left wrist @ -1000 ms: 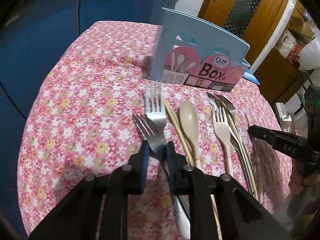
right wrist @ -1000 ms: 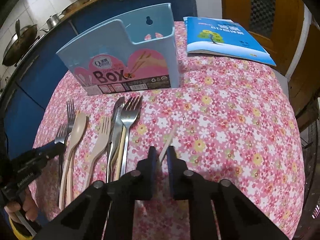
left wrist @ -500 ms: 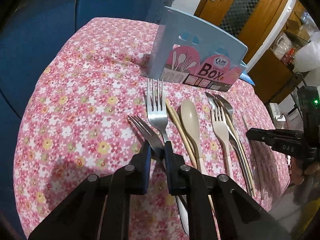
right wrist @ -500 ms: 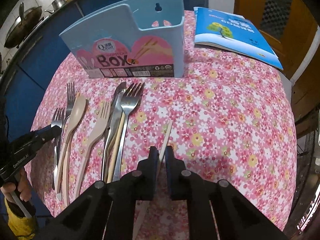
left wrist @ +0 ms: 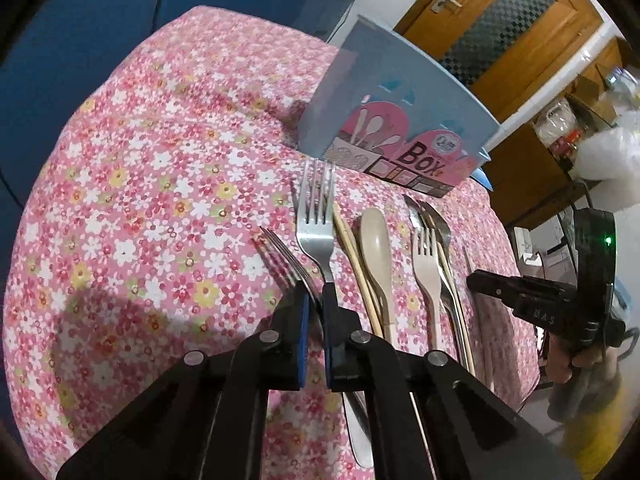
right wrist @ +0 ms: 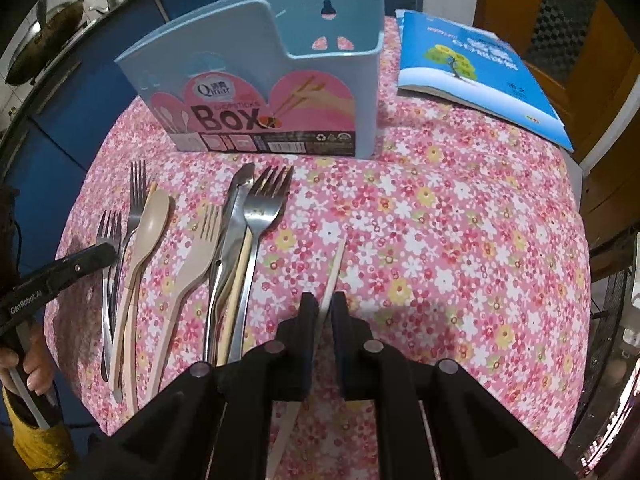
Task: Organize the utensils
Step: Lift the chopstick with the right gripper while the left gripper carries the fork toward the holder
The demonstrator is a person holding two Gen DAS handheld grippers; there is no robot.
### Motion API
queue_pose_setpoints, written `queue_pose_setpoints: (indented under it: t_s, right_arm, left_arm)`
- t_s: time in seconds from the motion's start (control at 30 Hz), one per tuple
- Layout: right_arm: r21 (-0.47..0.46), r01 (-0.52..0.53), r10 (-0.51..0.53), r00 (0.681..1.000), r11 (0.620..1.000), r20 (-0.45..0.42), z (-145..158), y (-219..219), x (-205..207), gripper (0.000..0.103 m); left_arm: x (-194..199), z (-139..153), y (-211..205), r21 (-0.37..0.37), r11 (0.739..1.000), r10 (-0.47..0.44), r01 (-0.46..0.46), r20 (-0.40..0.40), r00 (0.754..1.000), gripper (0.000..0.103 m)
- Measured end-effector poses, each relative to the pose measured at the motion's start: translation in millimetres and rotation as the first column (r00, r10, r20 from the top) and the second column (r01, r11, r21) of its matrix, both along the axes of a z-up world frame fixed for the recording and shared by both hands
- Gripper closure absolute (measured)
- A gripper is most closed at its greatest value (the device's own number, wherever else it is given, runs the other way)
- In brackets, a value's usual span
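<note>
You've lifted both grippers since a second ago. Only your right view shows the blue book (right wrist: 476, 60) beyond the utensil box (right wrist: 256, 76). Left gripper (left wrist: 313, 300) fingers clamp a steel fork (left wrist: 282, 256); right gripper (right wrist: 323, 307) fingers clamp a chopstick (right wrist: 334, 270) above the tabletop (right wrist: 460, 240).

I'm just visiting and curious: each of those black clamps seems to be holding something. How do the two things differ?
The left gripper pinches a steel fork, shiny and ending in tines. The right gripper pinches a chopstick, pale cream, plain and thin. The fork sits at the left end of the utensil row; the chopstick is apart, right of it. Both are long and gripped partway along.
</note>
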State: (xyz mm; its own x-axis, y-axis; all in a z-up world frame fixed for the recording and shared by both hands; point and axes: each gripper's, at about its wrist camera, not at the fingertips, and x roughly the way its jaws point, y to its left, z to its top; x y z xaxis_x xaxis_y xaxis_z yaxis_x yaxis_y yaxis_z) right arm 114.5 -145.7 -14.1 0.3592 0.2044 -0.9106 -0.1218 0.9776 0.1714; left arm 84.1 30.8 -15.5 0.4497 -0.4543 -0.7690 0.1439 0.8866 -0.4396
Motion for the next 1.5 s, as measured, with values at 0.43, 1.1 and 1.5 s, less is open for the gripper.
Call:
queue_pose_setpoints:
  t_s: [0.43,1.1,1.5]
  right_arm:
    - [0.089,0.048,-0.071,0.957,0.995,0.281,43.0,-5.4,-53.3,0.097]
    - [0.042,0.099,-0.103,0.765,0.994,0.635,111.1,7.0,-66.7,0.097]
    - [0.068,0.132,-0.140,0.693,0.989,0.708,153.0,-8.7,-35.3,0.097]
  left_arm:
    - [-36.0,60.5,-12.8,0.053,0.999,-0.014,0.001,0.248,0.969,0.103]
    - [-32.5,122.2,-21.4,0.049,0.996,0.048,-0.080,0.467,0.883,0.103]
    - [9.1,188.1,-35.1,0.048,0.996,0.035,-0.076,0.575,0.817,0.103]
